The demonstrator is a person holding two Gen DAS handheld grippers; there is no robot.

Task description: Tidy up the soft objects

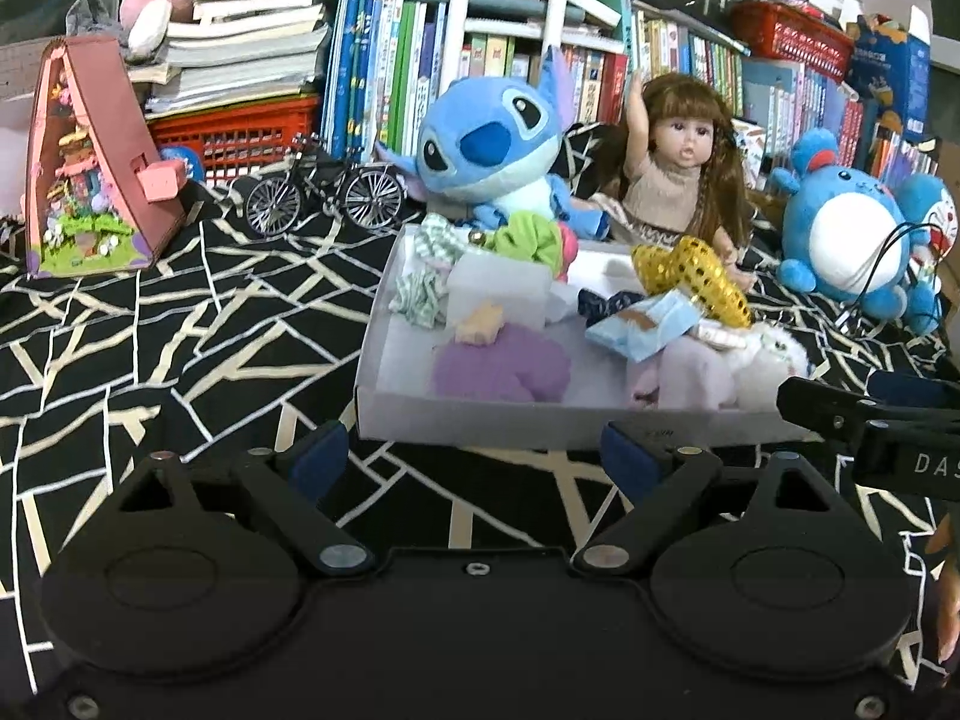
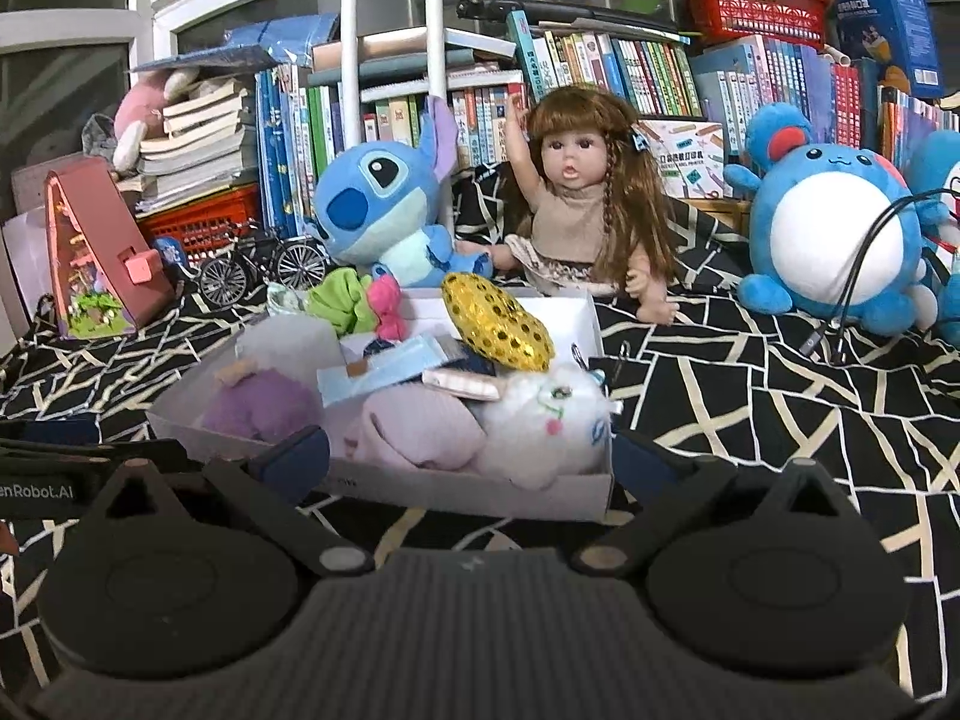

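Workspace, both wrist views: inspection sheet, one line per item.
Surface: black cloth with cream line pattern.
Job's things: white box holds purple sock, white plush, gold sequin piece, green scrunchie.
Clutter: Stitch plush, doll, model bicycle.
Grippers: left gripper open; right gripper open, both near the box front.
Cables: black cable across round blue plush.
Surroundings: bookshelves.

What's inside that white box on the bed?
The box holds a purple sock, white plush, gold sequin heart, green scrunchie and a blue packet. Whatever lies underneath is covered.
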